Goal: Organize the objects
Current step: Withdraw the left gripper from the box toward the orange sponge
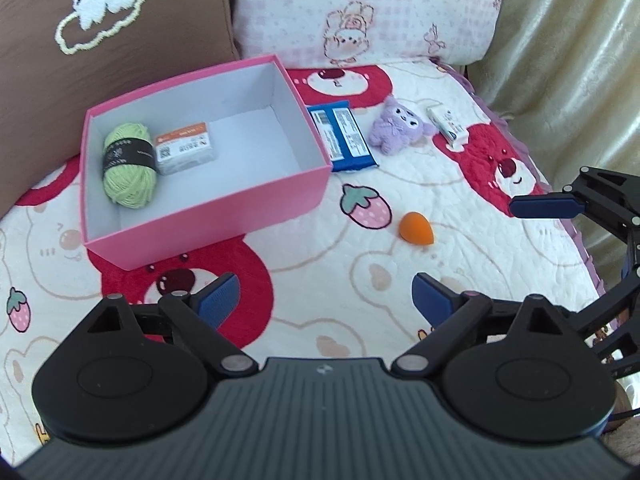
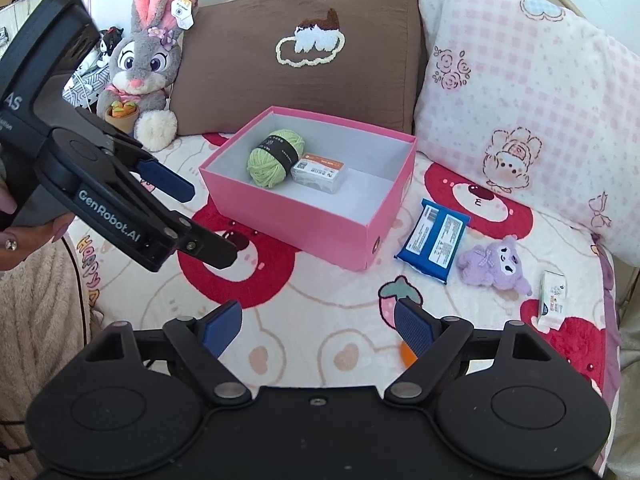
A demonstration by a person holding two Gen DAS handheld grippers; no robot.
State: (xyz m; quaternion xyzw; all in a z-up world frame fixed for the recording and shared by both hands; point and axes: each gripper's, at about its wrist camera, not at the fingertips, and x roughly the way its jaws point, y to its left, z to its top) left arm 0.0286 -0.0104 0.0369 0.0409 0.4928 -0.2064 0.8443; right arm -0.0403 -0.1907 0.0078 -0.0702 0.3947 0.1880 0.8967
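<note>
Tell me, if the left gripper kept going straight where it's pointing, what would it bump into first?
Probably just the bear-print blanket. The left gripper is open and empty, aimed down at bare quilt between the pink box and the orange sponge; depth is hard to judge.

A bed quilt (image 1: 360,280) printed with red bears is seen beneath both open jaws. Lying on it ahead of the left jaws are a pink box (image 1: 208,204), a blue packet (image 1: 344,136), a purple plush (image 1: 394,126), a white carton (image 1: 447,123) and an orange sponge (image 1: 416,229).
</note>
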